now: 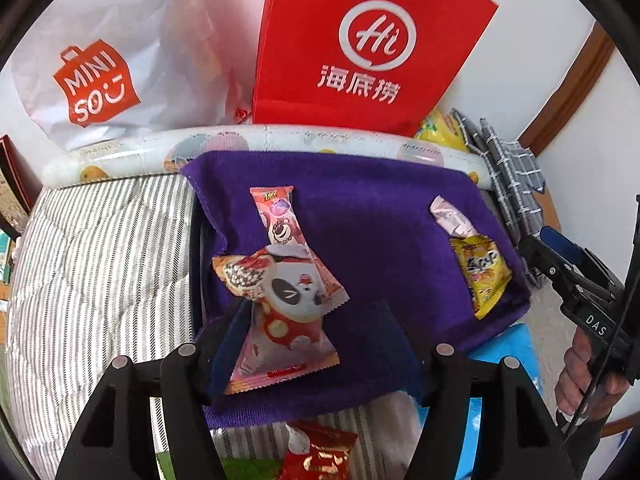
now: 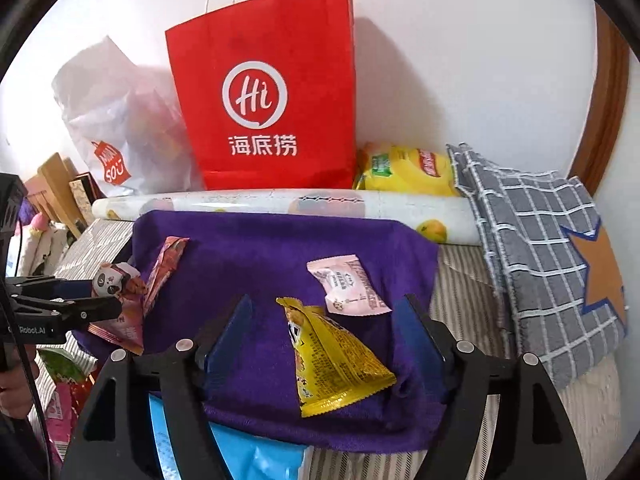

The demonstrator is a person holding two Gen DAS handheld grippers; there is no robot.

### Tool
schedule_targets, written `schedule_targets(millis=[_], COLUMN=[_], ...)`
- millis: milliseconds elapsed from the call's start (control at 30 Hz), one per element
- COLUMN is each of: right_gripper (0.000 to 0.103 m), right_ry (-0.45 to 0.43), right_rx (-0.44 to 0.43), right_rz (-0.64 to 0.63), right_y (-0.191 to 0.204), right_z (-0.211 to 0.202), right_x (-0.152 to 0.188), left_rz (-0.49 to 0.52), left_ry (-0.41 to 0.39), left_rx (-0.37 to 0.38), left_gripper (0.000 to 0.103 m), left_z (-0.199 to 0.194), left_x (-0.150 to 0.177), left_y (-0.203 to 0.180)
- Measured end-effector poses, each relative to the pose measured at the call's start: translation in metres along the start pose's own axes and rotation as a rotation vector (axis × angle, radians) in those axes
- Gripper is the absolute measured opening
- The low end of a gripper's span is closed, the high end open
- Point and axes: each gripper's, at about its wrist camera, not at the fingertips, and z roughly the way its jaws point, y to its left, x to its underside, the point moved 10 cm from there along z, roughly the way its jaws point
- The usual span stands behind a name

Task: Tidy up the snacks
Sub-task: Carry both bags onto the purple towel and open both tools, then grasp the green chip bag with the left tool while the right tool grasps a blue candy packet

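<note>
So the purple towel [image 2: 260,256] is basically the sorting mat here, spread over the striped bedding [image 1: 100,248], and everything makes sense relative to it. Behind the towel's far edge a red bag [image 2: 272,92] and a white bag [image 1: 120,60] lean on the wall, probably where the snacks come from or end up. A patterned roll [image 2: 280,202] lies right along that far edge.

On the towel it looks like two little groups: the panda pack [image 1: 280,308] lies over a pink bear bar [image 1: 282,232] on the towel's left part, and the yellow pack [image 2: 332,360] sits by a small pink sachet [image 2: 348,284] on the right part. My guess is that's sorting by kind.

Left gripper [image 1: 312,320] has its jaws spread wide around the panda pack, holding nothing as far as I can tell. Right gripper [image 2: 326,320] is the same, jaws wide either side of the yellow pack, empty. Both look lined up to grab.
</note>
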Motion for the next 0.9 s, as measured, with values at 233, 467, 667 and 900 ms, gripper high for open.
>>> schedule_targets(millis=[233, 467, 667, 900], right_gripper=[0.075, 0.075, 0.075, 0.069], right_ry=[-0.071, -0.096, -0.115, -0.028], right_rx=[-0.002, 0.016, 0.035, 0.028], right_rz=[0.045, 0.046, 0.062, 0.059], right_y=[0.009, 0.027, 0.034, 0.045], right_z=[-0.044, -0.081, -0.112, -0.112], right_x=[0.001, 0.015, 0.038, 0.090], left_rz=[0.034, 0.065, 0.055, 0.022], left_ry=[-0.053, -0.118, -0.154, -0.134], left_rx=[0.006, 0.000, -0.024, -0.044], left_gripper=[0.070, 0.071, 0.073, 0.073], left_z=[-0.037, -0.083, -0.112, -0.123], left_x=[0.002, 0.015, 0.033, 0.060], left_y=[-0.005, -0.007, 0.002, 0.018])
